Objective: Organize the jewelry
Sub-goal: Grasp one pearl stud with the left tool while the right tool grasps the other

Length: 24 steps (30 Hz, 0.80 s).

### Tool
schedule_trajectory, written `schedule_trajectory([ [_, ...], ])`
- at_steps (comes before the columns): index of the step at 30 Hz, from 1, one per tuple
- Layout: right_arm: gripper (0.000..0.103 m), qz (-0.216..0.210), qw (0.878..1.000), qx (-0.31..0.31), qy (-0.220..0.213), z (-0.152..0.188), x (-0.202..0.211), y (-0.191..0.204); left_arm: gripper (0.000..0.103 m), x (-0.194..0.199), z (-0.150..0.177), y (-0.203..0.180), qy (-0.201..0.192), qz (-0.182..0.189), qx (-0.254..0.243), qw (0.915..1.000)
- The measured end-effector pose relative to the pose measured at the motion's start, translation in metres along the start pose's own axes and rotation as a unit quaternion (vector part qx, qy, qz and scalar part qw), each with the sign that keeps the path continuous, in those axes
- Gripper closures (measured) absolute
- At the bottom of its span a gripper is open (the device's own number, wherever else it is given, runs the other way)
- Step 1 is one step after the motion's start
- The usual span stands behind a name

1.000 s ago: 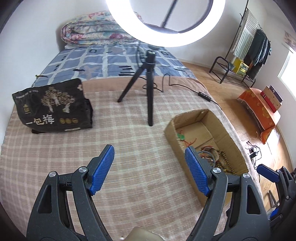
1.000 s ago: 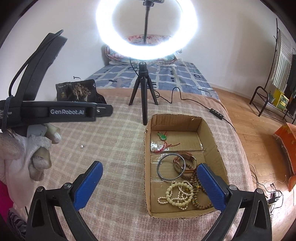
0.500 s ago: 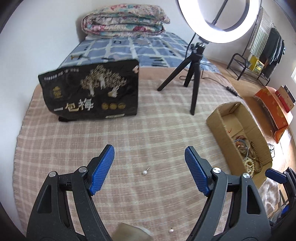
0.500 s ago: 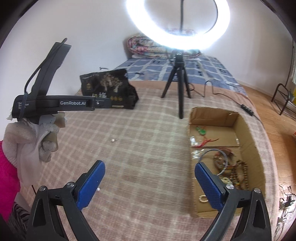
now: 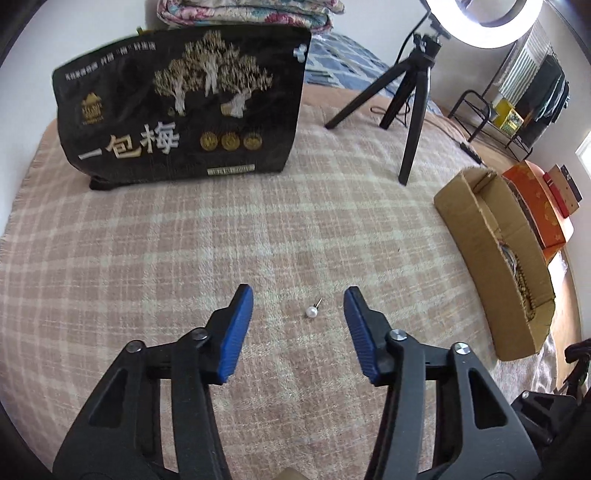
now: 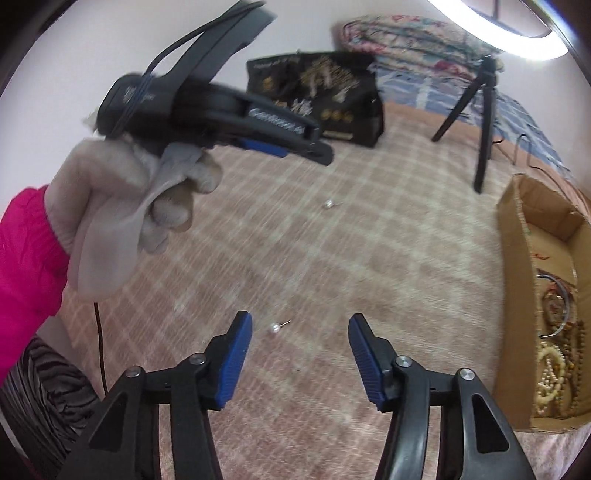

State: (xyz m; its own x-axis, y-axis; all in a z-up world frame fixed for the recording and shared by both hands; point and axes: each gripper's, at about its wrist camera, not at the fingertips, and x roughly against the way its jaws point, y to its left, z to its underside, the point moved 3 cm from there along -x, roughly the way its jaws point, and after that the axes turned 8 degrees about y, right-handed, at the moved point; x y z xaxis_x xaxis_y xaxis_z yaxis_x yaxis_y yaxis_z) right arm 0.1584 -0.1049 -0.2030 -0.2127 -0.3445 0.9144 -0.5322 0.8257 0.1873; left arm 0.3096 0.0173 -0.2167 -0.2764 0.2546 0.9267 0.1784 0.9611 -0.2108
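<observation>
Left gripper [image 5: 298, 306]: jaws wide apart, empty, with a pearl stud [image 5: 312, 311] lying on the blanket [image 5: 184, 266] between them. Right gripper [image 6: 300, 339]: jaws wide apart, empty, second stud [image 6: 275, 327] just beside its left finger. Box [image 6: 517, 295] of jewelry sits at the blanket's right edge.

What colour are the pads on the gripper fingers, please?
Blue, on black frames; the pads show best in the left wrist view.

White walls, lit ring light [image 5: 484, 26] on tripod, wood floor [image 5: 491, 151], clothes rack [image 5: 517, 92] w/ garments.
</observation>
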Motion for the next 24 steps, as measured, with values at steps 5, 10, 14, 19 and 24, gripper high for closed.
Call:
schedule_trajectory([
  [5, 0.059, -0.014, 1.000, 0.010, 0.020, 0.001, -0.019, 0.010, 0.060, -0.017, 0.004, 0.002, 0.016, 0.010, -0.003, 0.9998],
  [10, 0.063, -0.019, 0.999, 0.008, 0.032, 0.001, -0.031, 0.012, 0.060, -0.025, 0.005, -0.002, 0.023, 0.015, -0.012, 0.9996],
  [14, 0.066, -0.020, 0.999, 0.006, 0.037, 0.001, -0.039, 0.009, 0.061, -0.036, 0.010, -0.009, 0.031, 0.007, -0.027, 0.9991],
  [19, 0.068, -0.020, 0.999, 0.008, 0.039, 0.003, -0.042, 0.012, 0.067, -0.045, 0.012, -0.012, 0.035, -0.007, -0.038, 0.9986],
  [24, 0.070, -0.013, 0.999, 0.011, 0.043, 0.002, -0.047, 0.013, 0.067, -0.048, 0.012, -0.014, 0.030, -0.013, -0.047, 0.9983],
])
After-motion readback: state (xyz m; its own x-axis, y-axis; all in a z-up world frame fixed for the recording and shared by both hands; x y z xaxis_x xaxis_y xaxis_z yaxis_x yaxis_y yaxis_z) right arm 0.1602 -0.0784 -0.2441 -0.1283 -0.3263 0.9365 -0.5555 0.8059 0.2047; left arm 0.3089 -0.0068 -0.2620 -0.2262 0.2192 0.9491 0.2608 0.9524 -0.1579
